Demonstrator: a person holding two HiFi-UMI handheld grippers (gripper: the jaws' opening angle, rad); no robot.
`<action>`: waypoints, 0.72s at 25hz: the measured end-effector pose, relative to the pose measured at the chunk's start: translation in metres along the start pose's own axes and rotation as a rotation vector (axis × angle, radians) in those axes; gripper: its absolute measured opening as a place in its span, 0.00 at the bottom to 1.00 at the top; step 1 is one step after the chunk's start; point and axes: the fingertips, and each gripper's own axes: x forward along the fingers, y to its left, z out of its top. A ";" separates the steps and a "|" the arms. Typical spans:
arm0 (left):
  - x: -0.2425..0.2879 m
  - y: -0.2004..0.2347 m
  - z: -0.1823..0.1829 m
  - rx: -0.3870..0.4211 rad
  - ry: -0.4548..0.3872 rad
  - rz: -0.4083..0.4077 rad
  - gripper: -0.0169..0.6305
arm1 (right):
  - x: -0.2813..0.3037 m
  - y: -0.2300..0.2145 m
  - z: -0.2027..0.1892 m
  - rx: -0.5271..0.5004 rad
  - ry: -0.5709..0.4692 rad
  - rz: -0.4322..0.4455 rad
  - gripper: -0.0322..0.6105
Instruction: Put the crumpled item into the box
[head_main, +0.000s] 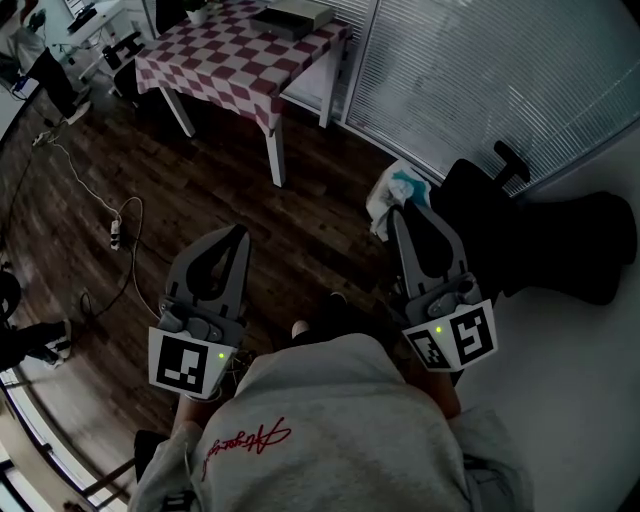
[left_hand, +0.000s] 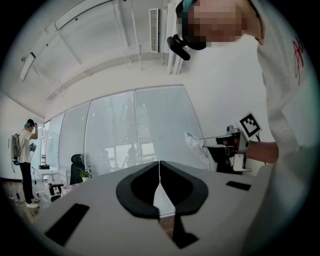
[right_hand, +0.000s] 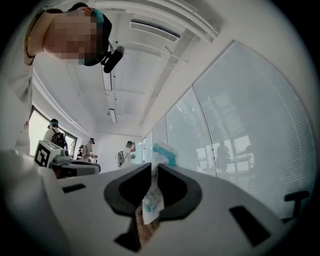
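Note:
My right gripper (head_main: 398, 214) is shut on a crumpled white and teal wrapper (head_main: 396, 196), which sticks out past its tips. The right gripper view shows the wrapper (right_hand: 152, 197) pinched between the dark jaws of the right gripper (right_hand: 153, 167), one end hanging below and the teal end above. My left gripper (head_main: 240, 234) is shut with nothing in it; its jaws meet in the left gripper (left_hand: 159, 165) view. Both grippers are held up near my chest, pointing away over the floor. A flat grey box (head_main: 291, 19) lies on the checkered table (head_main: 235, 62) far ahead.
A dark wooden floor (head_main: 200, 190) lies between me and the table. A black office chair (head_main: 520, 225) stands at my right by a glass wall with blinds (head_main: 480, 70). A cable and power strip (head_main: 115, 232) lie on the floor at left. Other people stand in the distance.

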 end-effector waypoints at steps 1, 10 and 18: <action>0.001 0.000 -0.001 0.000 0.000 -0.003 0.05 | 0.000 0.000 -0.001 0.002 0.002 -0.002 0.13; 0.010 0.005 -0.001 0.015 -0.013 0.008 0.05 | 0.014 -0.007 -0.005 0.006 0.009 0.015 0.13; 0.028 0.024 -0.005 0.017 -0.009 0.043 0.05 | 0.043 -0.018 -0.012 0.007 0.006 0.047 0.13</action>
